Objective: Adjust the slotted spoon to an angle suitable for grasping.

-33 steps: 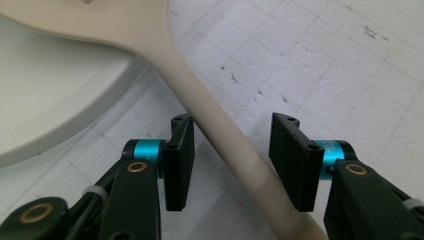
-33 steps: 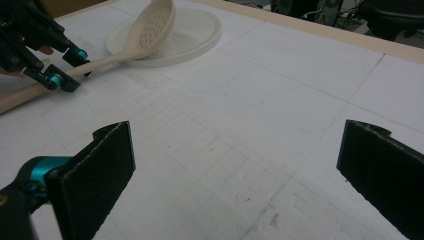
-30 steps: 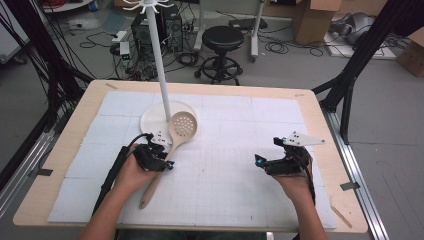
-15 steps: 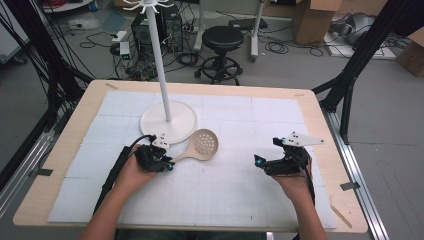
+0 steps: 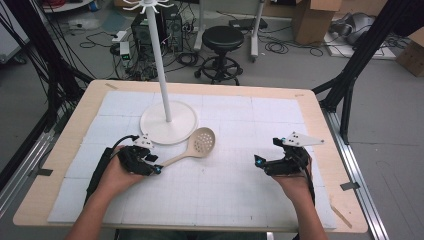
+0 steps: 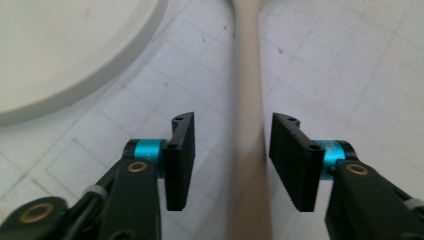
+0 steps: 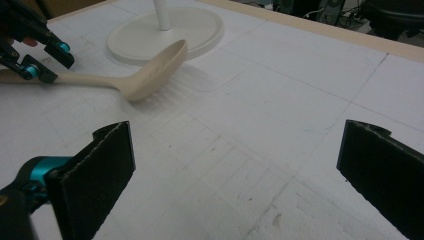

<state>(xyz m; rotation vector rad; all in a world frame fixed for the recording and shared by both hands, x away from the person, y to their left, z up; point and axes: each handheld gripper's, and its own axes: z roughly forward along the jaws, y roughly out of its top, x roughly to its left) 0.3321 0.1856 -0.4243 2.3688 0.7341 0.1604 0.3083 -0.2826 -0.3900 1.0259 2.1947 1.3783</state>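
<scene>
**High view: slotted spoon on the mat, left jaws astride its handle**

High view, room first: grey floor, black stool (image 5: 222, 37), computer tower with cables behind the table, cardboard boxes at the far right. Wooden table (image 5: 320, 125) carries a white gridded mat (image 5: 235, 185). White stand (image 5: 168, 121), round base and tall pole, sits on the mat left of centre.

Slotted spoon (image 5: 192, 148) lies flat just right of the stand base, bowl away from the person, handle running back to the left gripper (image 5: 156, 170).

Left gripper view: jaws part-open, one either side of the handle (image 6: 248, 125), gaps visible, no grip. Right gripper (image 5: 258, 161) rests on the mat, well apart from the spoon; right gripper view shows its jaws wide, nothing between.

Versus a second ago: spoon bowl was over the stand base, handle toward the person; it has since swung rightward off the base. Right gripper unchanged.
</scene>
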